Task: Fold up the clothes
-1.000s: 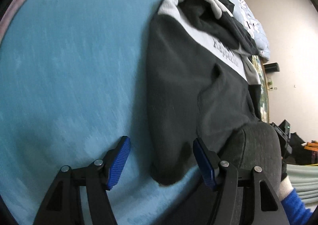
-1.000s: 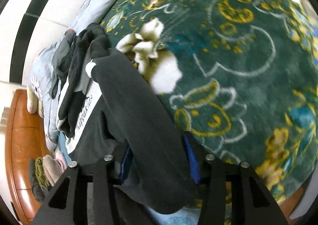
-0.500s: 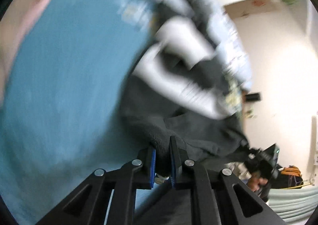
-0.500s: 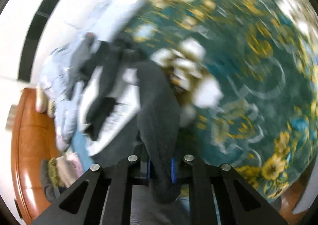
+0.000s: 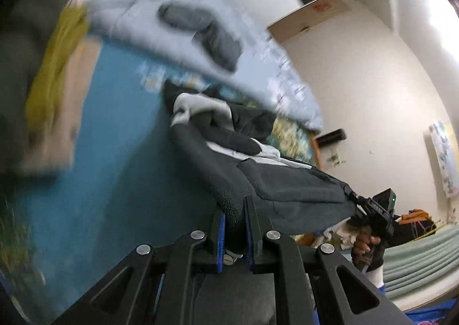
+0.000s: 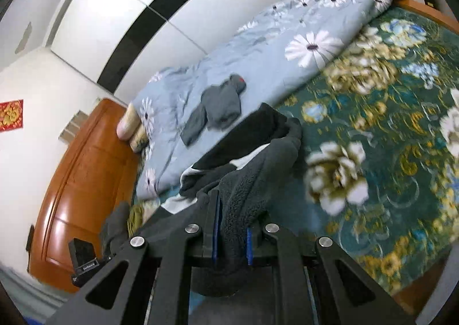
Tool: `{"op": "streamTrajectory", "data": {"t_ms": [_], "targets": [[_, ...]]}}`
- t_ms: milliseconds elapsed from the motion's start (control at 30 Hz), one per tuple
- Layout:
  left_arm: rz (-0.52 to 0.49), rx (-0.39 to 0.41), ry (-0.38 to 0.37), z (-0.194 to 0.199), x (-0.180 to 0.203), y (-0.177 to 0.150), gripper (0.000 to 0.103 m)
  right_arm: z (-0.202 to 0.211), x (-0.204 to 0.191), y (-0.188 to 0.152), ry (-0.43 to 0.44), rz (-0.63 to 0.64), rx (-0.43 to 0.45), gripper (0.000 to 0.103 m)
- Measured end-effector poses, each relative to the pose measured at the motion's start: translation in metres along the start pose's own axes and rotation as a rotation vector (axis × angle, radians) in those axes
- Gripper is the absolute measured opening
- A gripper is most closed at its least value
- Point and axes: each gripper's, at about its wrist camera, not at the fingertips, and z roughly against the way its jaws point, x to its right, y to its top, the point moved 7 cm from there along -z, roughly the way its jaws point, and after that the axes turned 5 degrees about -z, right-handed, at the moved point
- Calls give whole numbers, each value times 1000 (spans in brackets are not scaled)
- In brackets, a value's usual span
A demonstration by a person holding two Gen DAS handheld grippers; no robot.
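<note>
The dark garment (image 6: 246, 187) is matt, nubby fleece cloth. The headboard (image 6: 86, 181) is glossy varnished wood. The quilt (image 6: 258, 61) is smooth printed cloth.

sweater (image 6: 252, 181) on bed (image 6: 387, 153), quilt (image 6: 258, 61) behind

no text is sharp enough to read anywhere.

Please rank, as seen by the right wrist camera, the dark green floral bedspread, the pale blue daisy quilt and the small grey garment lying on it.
1. Dark green floral bedspread.
2. Pale blue daisy quilt; farther off, so the true order is unsure.
3. Small grey garment, clearly smallest.
</note>
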Motion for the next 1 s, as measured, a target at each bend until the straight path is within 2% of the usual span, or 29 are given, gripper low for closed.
{"op": "streamTrajectory", "data": {"t_ms": [100,200,433,600,700,833,900,1000], "targets": [[95,-68,41,-33,-22,-1,12,-25,24,-5,-69,-60,-68,14],[170,-68,48,-47,-35,13,12,-52,37,1,-86,-112,-98,14],[227,28,-1,-52,-40,81,12,-75,30,46,-40,-140,-84,14],[252,70,-9,-67,-36,135,12,-109,20,90,-40,-151,-101,14],[275,81,-1,-77,-38,156,12,-128,19,117,-28,-184,-104,14],[252,95,17,-79,-37,155,12,-138,17,131,-18,-157,-101,14],[292,73,6,-81,-45,142,12,-137,29,121,-29,-154,-116,14],[351,5,-11,-84,-55,112,12,-129,58,99,-44,-230,-142,14]]}}
